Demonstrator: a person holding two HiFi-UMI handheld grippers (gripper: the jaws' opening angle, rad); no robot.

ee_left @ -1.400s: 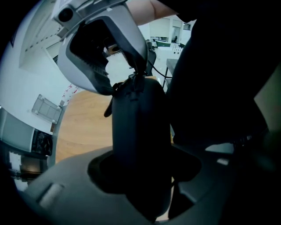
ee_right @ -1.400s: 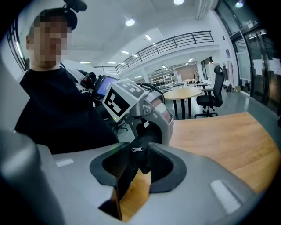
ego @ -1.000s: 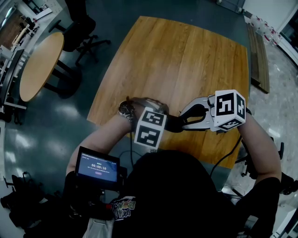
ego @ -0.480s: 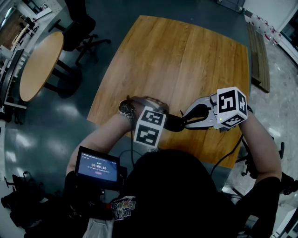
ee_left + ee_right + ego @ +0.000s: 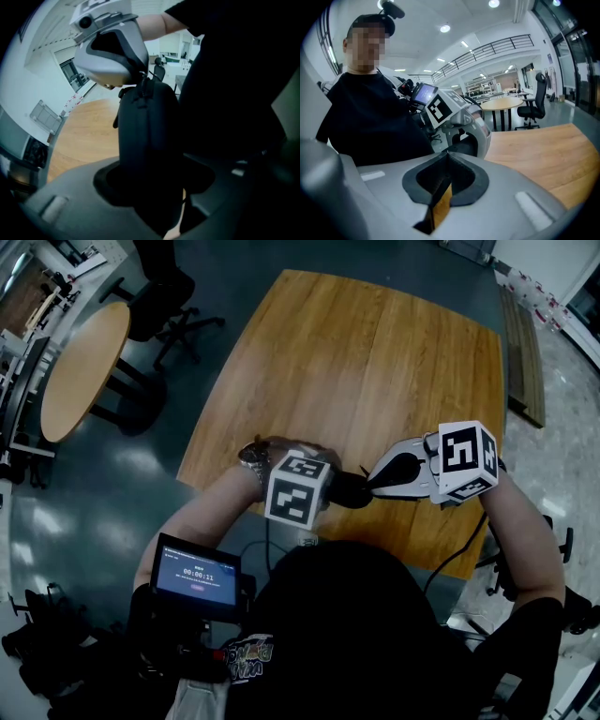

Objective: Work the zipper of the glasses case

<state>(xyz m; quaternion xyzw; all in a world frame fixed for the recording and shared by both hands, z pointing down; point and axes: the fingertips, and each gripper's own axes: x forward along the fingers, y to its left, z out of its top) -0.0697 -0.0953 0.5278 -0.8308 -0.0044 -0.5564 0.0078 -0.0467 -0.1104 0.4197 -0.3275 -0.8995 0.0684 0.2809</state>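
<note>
Glasses case (image 5: 145, 136) is clamped in the left gripper (image 5: 154, 183), over the near edge of the wooden table (image 5: 375, 362). The right gripper (image 5: 446, 157) has just been closing. Its jaws now meet at the case's top end, and nothing can be made out between them. The head view shows the dark floor (image 5: 141, 484); only the right gripper view shows the ceiling lights (image 5: 445, 28) and the balcony railing (image 5: 497, 46). The count: one case, two grippers and two tables, the second a round table (image 5: 80, 371).

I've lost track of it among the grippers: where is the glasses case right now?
In the head view, the glasses case is near centre, clamped in the left gripper, over the near edge of the wooden table.
</note>
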